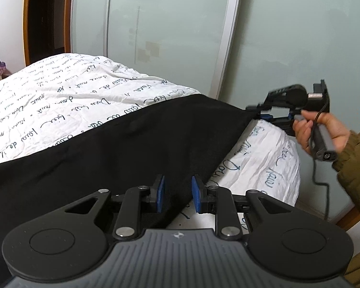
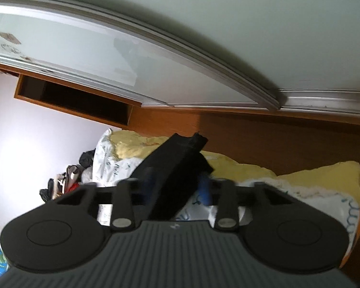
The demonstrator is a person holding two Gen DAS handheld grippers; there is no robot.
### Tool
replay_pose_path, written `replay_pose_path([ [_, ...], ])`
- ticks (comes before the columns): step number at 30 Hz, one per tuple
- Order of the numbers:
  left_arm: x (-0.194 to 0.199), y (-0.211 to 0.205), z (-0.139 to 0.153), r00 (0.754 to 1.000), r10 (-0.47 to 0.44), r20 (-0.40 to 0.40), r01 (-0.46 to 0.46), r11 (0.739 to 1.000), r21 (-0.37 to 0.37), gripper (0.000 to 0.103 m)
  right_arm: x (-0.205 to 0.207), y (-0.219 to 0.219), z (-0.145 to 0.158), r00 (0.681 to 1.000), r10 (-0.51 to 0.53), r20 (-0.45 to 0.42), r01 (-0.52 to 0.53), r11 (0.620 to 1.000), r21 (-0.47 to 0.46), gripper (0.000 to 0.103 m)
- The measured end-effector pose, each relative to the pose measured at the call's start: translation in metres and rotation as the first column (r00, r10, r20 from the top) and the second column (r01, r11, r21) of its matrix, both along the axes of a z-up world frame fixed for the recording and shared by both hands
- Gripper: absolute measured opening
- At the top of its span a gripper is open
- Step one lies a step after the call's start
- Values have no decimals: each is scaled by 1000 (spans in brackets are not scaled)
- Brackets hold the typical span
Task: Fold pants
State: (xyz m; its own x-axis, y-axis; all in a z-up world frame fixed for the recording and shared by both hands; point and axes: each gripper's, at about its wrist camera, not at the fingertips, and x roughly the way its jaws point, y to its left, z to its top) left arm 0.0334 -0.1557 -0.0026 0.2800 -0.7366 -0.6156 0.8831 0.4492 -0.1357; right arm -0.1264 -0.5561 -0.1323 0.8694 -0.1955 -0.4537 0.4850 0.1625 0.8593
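Black pants [image 1: 122, 144] lie stretched over the bed [image 1: 60, 96], on its white quilt with script print. Our left hand-held gripper [image 1: 178, 193] is narrowed on the near edge of the fabric, which runs between its blue pads [image 1: 161, 193]. Our right hand-held gripper [image 2: 177, 187] pinches the far corner, a bunched fold of cloth standing up between its blurred fingers.
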Motion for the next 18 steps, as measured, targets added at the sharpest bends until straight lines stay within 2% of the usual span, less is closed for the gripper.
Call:
replay_pose_path([
  [1,2,2,2,1000,4,-8,-4,1000,-9,23,1,-1,0,1000,1,-6,-1,1000,-14,12],
  [3,7,6,5,1000,19,-22,-19,999,-25,24,1,-2,3,1000,-2,-4,1,999,-40,7],
  [6,13,11,9,998,59,-19,-60,997,-38,24,4,-3,22,1000,8,17,-5,991,-133,7],
  [9,18,15,10,996,90,0,-90,995,-34,24,10,2,57,998,32,55,-16,962,-271,6],
  [11,23,15,7,993,118,3,-118,993,-19,24,15,7,73,998,47,34,-32,932,-360,6],
  [12,27,15,5,991,135,-2,-135,991,-7,24,18,7,76,999,48,8,-41,926,-376,6],
  [15,37,16,-3,984,172,-35,-172,985,23,24,26,-3,59,990,29,-139,-76,935,-346,6],
  [17,42,18,-6,981,187,-47,-185,982,38,24,28,-13,40,976,27,-217,-84,962,-260,19],
  [18,43,19,-7,980,193,-44,-191,981,42,24,25,-14,35,973,14,-228,-69,969,-235,22],
])
